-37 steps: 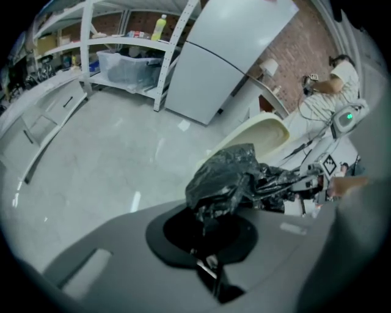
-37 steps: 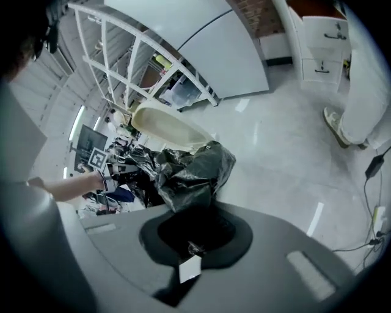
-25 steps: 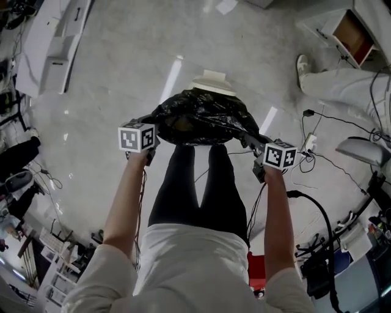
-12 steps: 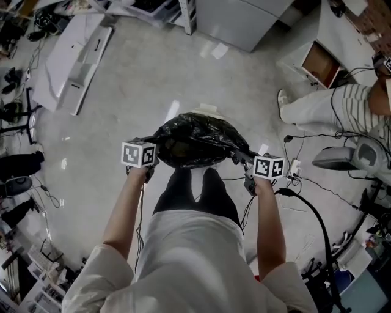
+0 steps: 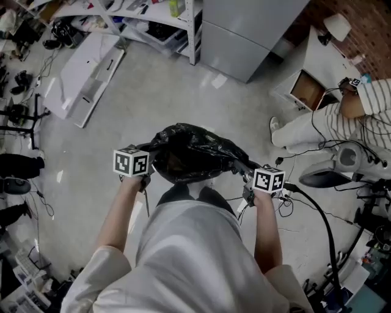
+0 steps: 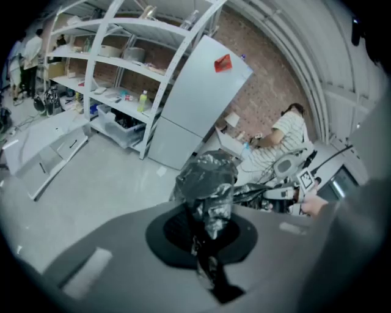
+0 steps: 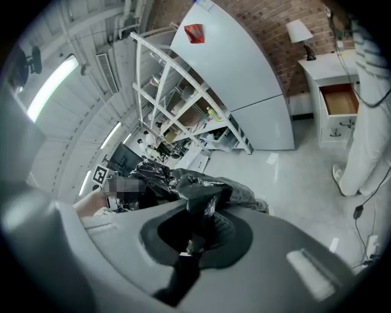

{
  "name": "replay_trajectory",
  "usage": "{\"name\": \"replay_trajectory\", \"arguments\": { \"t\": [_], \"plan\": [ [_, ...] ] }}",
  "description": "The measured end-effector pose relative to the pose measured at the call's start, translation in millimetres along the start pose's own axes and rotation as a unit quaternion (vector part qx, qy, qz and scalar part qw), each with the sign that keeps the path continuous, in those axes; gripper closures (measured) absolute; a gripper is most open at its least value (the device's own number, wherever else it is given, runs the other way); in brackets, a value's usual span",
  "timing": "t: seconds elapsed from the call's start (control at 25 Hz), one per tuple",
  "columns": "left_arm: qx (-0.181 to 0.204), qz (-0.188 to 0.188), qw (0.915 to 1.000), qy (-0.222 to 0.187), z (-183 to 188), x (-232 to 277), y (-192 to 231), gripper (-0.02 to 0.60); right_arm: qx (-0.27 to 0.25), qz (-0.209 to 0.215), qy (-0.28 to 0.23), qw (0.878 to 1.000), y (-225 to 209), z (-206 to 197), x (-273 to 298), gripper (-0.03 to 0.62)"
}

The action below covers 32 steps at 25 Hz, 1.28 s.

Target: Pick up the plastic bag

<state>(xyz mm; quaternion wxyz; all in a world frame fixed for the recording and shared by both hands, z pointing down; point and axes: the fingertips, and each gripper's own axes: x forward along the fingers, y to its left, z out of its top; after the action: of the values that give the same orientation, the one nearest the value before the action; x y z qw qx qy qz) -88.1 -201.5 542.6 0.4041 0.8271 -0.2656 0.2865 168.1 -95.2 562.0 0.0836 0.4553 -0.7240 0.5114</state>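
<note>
1. Spreading across most of the head view, the pale floor (image 5: 122,110) carries everything else.
2. A tall grey refrigerator (image 5: 250,30) with a red sticker stands at the far side. A white shelving rack (image 5: 153,12) loaded with small items stands just to its left.
3. A long white panel (image 5: 79,76) lies flat on the floor at the far left.
4. A second person (image 5: 342,116) in a striped top sits at the far right, beside a white bedside cabinet (image 5: 308,88) whose drawer is pulled out.
5. The black plastic bag (image 5: 192,153) hangs near the middle of the scene, directly in front of the wearer's body. It is slung between the two grippers with its mouth open upward and its rim stretched from side to side.
6. The left gripper (image 5: 146,166) has its jaws closed together on a bunched fold of the bag's left rim. In the left gripper view, crumpled black film rises out from between them.
7. The right gripper (image 5: 247,174) likewise has its jaws pinched tight on the bag's right rim, and a twisted strip of plastic runs out of the closed jaws toward the bag's bulk.
8. Both grippers sit at about the same level, well apart, with the bag between them.
</note>
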Motion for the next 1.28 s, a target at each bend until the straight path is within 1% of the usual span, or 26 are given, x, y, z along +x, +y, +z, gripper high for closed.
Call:
{"name": "replay_trajectory", "arguments": {
  "t": [0.08,0.2,0.4,0.52,0.64,0.8,1.04,1.28],
  "plan": [
    [-0.001,-0.005,0.9997,-0.023,12,-19,-11,0.574,-0.011,0.012,-0.019,1.000,15,13,-11,0.591],
    [0.010,-0.004,0.9984,-0.056,29,-47,-26,0.574,-0.031,0.032,-0.054,0.998,42,33,-28,0.591],
    [0.032,0.006,0.9925,-0.118,63,-87,-46,0.574,-0.107,0.042,-0.093,0.989,81,70,-47,0.591],
    [0.053,0.008,0.9884,-0.142,82,-105,-59,0.574,-0.141,0.046,-0.117,0.982,102,95,-56,0.591],
    [0.065,0.008,0.9857,-0.155,94,-118,-67,0.574,-0.159,0.044,-0.140,0.976,118,110,-62,0.591],
    [0.065,0.008,0.9828,-0.173,104,-125,-69,0.574,-0.174,0.039,-0.156,0.972,126,119,-58,0.591],
    [0.064,0.006,0.9820,-0.178,105,-125,-74,0.574,-0.172,0.045,-0.159,0.971,129,116,-56,0.591],
    [0.062,0.003,0.9814,-0.182,110,-125,-77,0.574,-0.170,0.039,-0.160,0.972,123,117,-57,0.591]
  ]
}}
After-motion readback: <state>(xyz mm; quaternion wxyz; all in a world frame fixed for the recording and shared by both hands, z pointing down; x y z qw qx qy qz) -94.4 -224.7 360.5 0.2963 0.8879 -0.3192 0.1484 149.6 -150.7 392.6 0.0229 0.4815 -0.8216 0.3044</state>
